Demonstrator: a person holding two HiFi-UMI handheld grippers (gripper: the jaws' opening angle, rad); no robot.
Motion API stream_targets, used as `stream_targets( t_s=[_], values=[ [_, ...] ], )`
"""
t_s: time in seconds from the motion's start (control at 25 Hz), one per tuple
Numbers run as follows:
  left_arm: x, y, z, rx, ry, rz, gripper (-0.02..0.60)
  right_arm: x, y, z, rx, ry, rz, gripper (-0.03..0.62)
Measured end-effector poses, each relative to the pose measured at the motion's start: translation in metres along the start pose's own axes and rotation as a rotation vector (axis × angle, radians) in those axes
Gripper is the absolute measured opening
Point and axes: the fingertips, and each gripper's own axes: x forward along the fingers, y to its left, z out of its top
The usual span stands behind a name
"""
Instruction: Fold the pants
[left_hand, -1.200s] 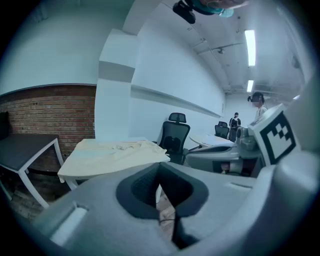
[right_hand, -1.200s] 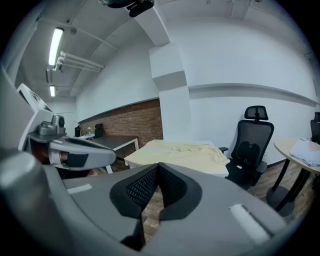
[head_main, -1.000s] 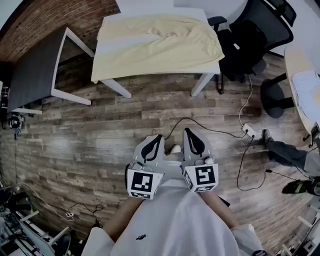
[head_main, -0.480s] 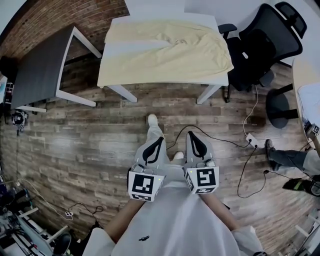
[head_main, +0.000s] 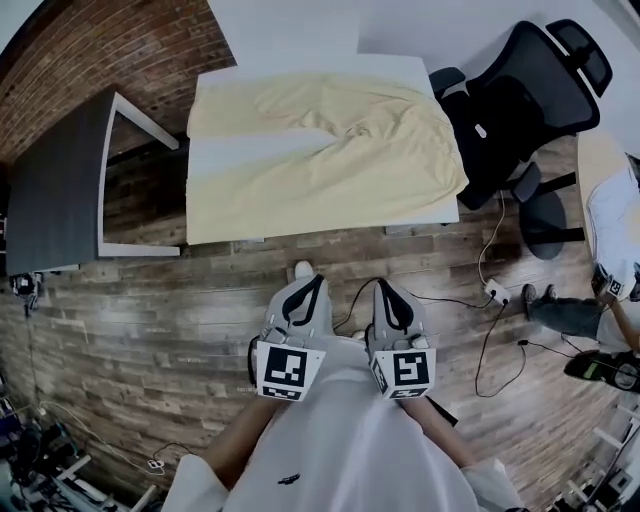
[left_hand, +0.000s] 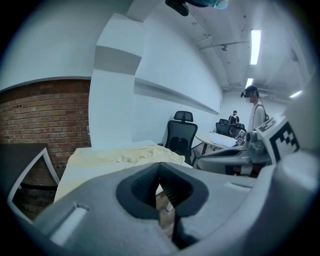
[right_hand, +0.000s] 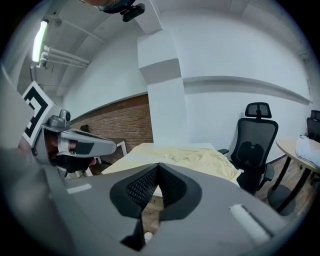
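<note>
The pants (head_main: 340, 150) lie crosswise on the counter (head_main: 235, 157), waist rightward, well ahead of the left gripper (head_main: 312, 283) and right gripper (head_main: 385, 288), both clenched empty.

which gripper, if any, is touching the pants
Apart, neither. The head view shows wooden floor between the pants and the left gripper and right gripper.

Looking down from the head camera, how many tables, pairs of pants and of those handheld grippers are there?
Tables: 3 (white table, dark grey table, pale round table)
Pants: 1 (yellow pants)
Grippers: 2 (left gripper, right gripper)
Total: 6
</note>
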Motion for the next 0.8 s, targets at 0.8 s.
stream_targets(
  t_s=[0.8],
  values=[
    [0.112, 0.07, 0.009, 0.201, 0.093, -0.315, 0.003, 0.124, -0.047, 0.044, 0.03, 0.032, -0.222, 0.005]
  ],
)
